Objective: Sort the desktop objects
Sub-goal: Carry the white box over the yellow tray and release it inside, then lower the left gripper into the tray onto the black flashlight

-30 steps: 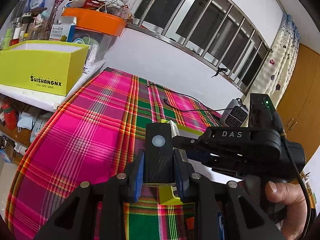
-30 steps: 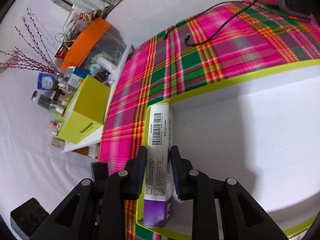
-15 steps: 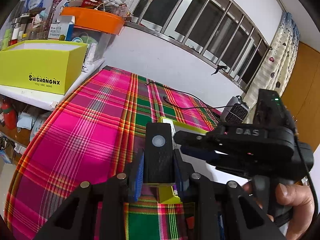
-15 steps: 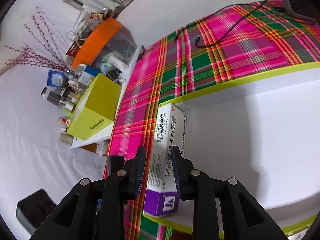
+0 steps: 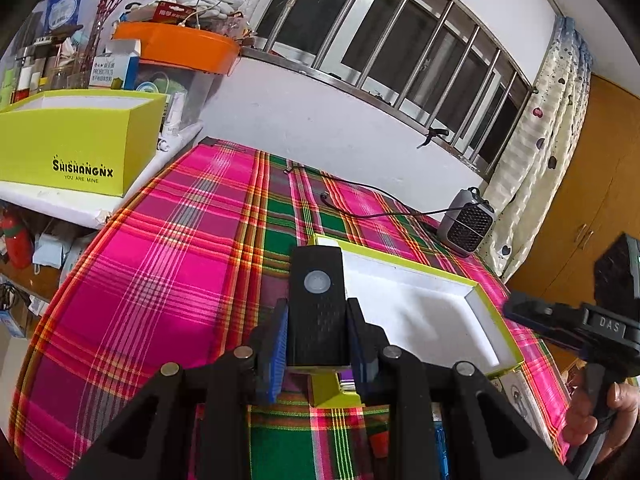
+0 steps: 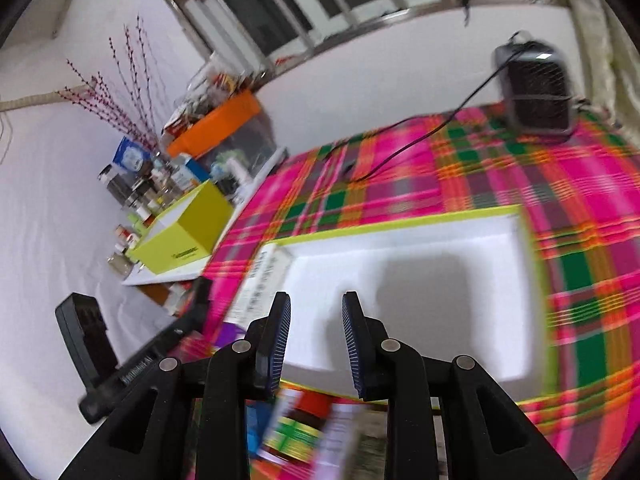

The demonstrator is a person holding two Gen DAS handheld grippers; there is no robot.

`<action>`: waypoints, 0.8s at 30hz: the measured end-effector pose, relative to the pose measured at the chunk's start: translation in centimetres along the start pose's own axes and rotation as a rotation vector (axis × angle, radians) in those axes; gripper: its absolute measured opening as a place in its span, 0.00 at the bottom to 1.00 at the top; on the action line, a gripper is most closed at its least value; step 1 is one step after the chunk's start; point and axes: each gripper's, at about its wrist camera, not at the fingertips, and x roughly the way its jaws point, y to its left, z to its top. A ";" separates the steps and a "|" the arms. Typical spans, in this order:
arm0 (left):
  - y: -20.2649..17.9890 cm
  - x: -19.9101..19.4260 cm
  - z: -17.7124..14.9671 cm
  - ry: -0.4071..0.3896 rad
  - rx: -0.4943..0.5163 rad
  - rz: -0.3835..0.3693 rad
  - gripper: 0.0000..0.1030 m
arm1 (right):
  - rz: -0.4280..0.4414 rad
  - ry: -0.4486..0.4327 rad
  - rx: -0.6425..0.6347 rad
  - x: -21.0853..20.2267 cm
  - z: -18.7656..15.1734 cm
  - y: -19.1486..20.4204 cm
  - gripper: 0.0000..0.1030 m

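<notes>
My left gripper [image 5: 318, 312] is shut on a black remote-like device [image 5: 318, 304] with a round button, held above the near left corner of the shallow lime-edged white tray [image 5: 472, 292]. My right gripper [image 6: 314, 310] is open and empty, above the tray [image 6: 520, 264] near its front edge. A white and purple medicine box [image 6: 262, 280] lies in the tray along its left wall. The right gripper's body also shows in the left wrist view [image 5: 580, 324] at the right, beyond the tray.
Pink and green plaid cloth [image 5: 160, 264] covers the table. A grey heater [image 5: 466, 222] with a black cable stands at the far right. A lime box [image 5: 76, 148] and an orange tub [image 5: 176, 46] sit on the left shelf. Loose packets [image 6: 304, 432] lie under my right gripper.
My right gripper has opened, left the medicine box in the tray and pulled back to the right. My left gripper still holds the black device, almost unmoved.
</notes>
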 end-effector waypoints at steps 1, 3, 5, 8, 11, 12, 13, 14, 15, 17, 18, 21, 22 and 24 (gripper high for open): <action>-0.1 0.0 0.0 -0.005 0.003 0.003 0.27 | -0.021 -0.012 -0.010 -0.5 0.0 -0.7 0.28; -0.3 0.0 0.0 -0.005 0.011 0.004 0.27 | -0.062 -0.037 -0.027 -1.4 -0.1 -2.0 0.28; -0.8 0.1 0.0 0.003 0.028 0.014 0.27 | -0.079 -0.046 -0.016 -1.9 -0.1 -3.5 0.28; -1.9 0.1 0.1 0.016 0.048 0.015 0.27 | -0.109 -0.066 0.001 -2.5 -0.3 -5.1 0.28; -3.2 0.1 0.3 0.032 0.075 0.013 0.27 | -0.082 -0.101 0.023 -3.2 -0.5 -6.7 0.28; -3.7 0.1 0.4 0.042 0.089 0.014 0.27 | -0.071 -0.114 0.034 -3.5 -0.5 -7.2 0.28; -4.2 0.1 0.4 0.049 0.100 0.010 0.27 | -0.067 -0.121 0.039 -3.6 -0.4 -7.4 0.28; -4.7 0.2 0.5 0.058 0.108 0.007 0.27 | -0.061 -0.133 0.042 -3.9 -0.4 -7.8 0.28; -5.2 0.3 0.5 0.071 0.116 0.010 0.27 | -0.054 -0.141 0.043 -4.0 -0.5 -8.1 0.28; -6.2 0.6 0.7 0.097 0.124 0.006 0.27 | -0.043 -0.151 0.054 -4.2 -0.5 -8.6 0.28; -6.7 0.8 0.8 0.109 0.128 -0.003 0.27 | -0.041 -0.154 0.057 -4.3 -0.6 -8.8 0.28; -8.4 1.7 1.0 0.149 0.157 -0.005 0.27 | -0.032 -0.157 0.065 -4.5 -0.8 -9.5 0.28; -9.1 2.2 1.1 0.165 0.165 -0.010 0.27 | -0.029 -0.157 0.073 -4.6 -0.9 -9.8 0.28; -10.2 3.2 1.2 0.198 0.175 -0.019 0.27 | -0.029 -0.153 0.085 -4.7 -1.0 -10.3 0.28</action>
